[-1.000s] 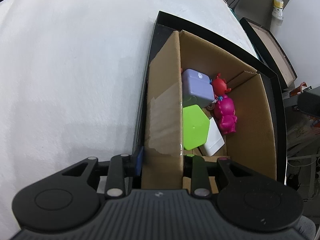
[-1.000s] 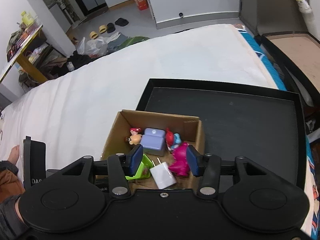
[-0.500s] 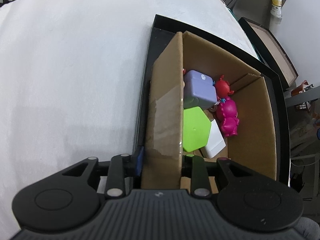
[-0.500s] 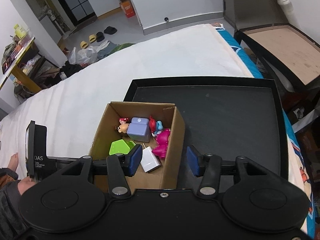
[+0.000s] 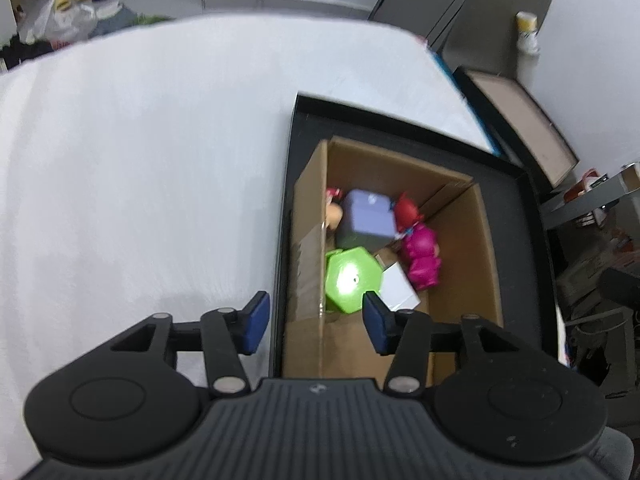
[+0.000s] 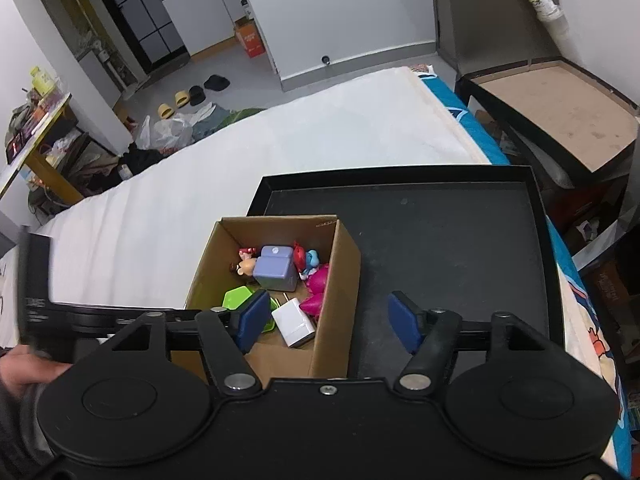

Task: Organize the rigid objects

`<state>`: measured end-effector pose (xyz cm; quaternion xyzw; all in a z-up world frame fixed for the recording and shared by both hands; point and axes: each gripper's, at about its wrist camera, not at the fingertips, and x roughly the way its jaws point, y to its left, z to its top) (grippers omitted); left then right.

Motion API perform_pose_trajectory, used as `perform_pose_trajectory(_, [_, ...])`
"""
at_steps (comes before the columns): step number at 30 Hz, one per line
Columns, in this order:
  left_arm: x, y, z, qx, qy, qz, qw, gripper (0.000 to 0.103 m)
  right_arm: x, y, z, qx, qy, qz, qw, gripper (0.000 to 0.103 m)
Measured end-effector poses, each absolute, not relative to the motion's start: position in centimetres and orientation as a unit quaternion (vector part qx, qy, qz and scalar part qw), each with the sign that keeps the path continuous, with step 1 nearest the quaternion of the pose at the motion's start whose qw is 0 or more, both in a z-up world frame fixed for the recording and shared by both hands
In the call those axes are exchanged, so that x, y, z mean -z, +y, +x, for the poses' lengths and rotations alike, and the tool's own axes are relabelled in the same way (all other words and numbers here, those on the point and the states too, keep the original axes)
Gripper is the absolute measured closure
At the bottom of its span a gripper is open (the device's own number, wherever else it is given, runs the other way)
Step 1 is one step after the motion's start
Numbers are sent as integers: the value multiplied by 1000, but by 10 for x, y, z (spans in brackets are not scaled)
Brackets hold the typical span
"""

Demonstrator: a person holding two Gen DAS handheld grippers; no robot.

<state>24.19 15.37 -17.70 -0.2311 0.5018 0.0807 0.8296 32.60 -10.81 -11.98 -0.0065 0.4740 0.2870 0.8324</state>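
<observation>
A bed (image 6: 280, 152) with a white cover carries a black tray (image 6: 460, 248) at its 3 o'clock side. A cardboard box (image 6: 340, 280) stands in the tray's 8 o'clock corner.

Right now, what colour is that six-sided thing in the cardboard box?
Bright green. The hexagonal piece shows best in the left wrist view.

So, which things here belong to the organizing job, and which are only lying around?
Job: cardboard box, black tray, purple block, green hexagon, white charger, pink figure.

Lying around: slippers, plastic bag, side table.
</observation>
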Motion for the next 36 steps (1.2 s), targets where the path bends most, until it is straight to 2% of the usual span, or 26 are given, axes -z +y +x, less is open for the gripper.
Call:
perform_pose_trajectory(5, [142, 141, 221, -80, 473, -211, 852, 40, 110, -116, 317, -282, 455, 3, 845, 24])
perform_pose_trajectory(12, [101, 124, 193, -70, 429, -189, 880, 33, 95, -127, 301, -274, 424, 14, 863, 11])
perform_pose_trajectory(16, [88, 114, 179, -68, 411, -176, 892, 31, 88, -136, 291, -265, 409, 26, 873, 9])
perform_pose_trajectory(18, [82, 108, 170, -62, 405, -169, 897, 30, 83, -142, 285, -262, 400, 30, 878, 4])
perform_pose_trajectory(23, [69, 96, 150, -58, 388, -154, 907, 27, 76, -153, 267, -257, 383, 39, 887, 0])
perform_pose_trajectory(36, [57, 66, 110, -48, 357, -120, 925, 13, 62, -173, 222, -245, 349, 36, 904, 0])
